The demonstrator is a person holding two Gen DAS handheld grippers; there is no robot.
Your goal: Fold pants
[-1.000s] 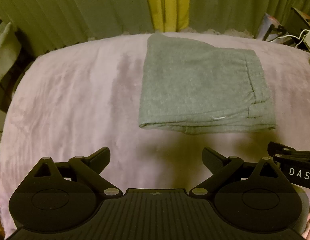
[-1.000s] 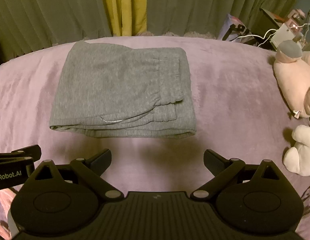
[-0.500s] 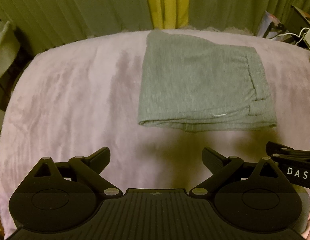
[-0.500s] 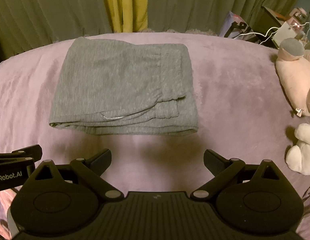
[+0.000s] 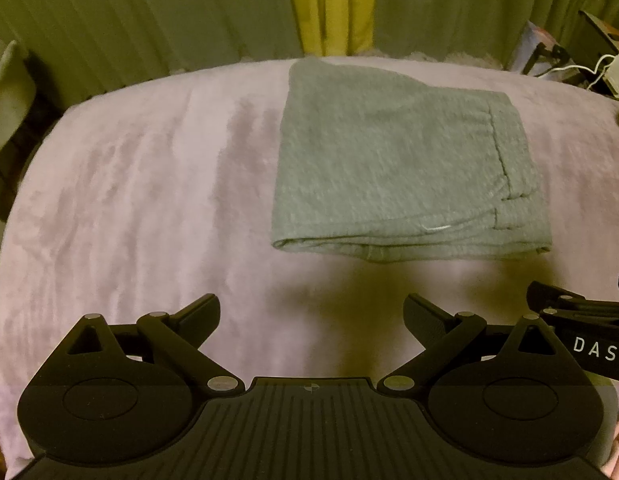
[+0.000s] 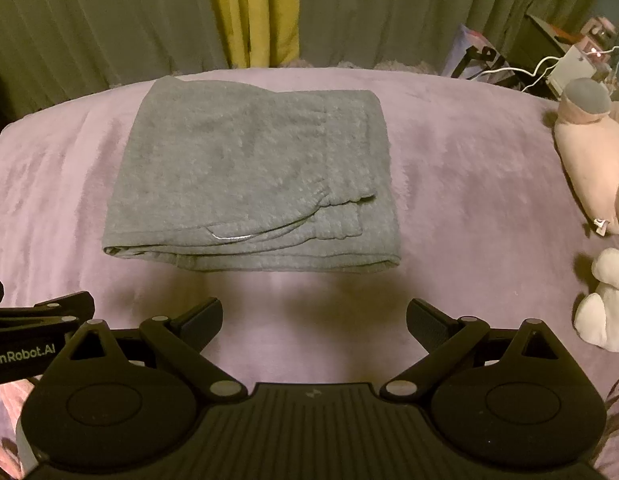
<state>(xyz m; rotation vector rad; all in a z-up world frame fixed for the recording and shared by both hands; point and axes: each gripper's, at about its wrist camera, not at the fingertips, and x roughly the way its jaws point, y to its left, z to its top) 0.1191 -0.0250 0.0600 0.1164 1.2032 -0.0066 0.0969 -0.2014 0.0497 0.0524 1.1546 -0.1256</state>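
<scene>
Grey sweatpants (image 5: 401, 164) (image 6: 249, 176) lie folded into a flat rectangle on the pink blanket, waistband and cuffs stacked at the right side. My left gripper (image 5: 311, 314) hovers open over the blanket in front of the pants' near edge, nothing between its fingers. My right gripper (image 6: 314, 317) is open too, just short of the folded edge, empty. Each gripper shows at the edge of the other's view: the right one (image 5: 581, 316), the left one (image 6: 41, 312).
The pink plush blanket (image 5: 129, 200) covers the bed. Two plush toys, one pink (image 6: 593, 152) and one white (image 6: 605, 304), sit at the right. Green and yellow curtains (image 6: 249, 12) hang behind. Cables and a box (image 6: 569, 64) are at the far right.
Both grippers have drawn back slightly from the pants and stayed open. The folded pants have not moved.
</scene>
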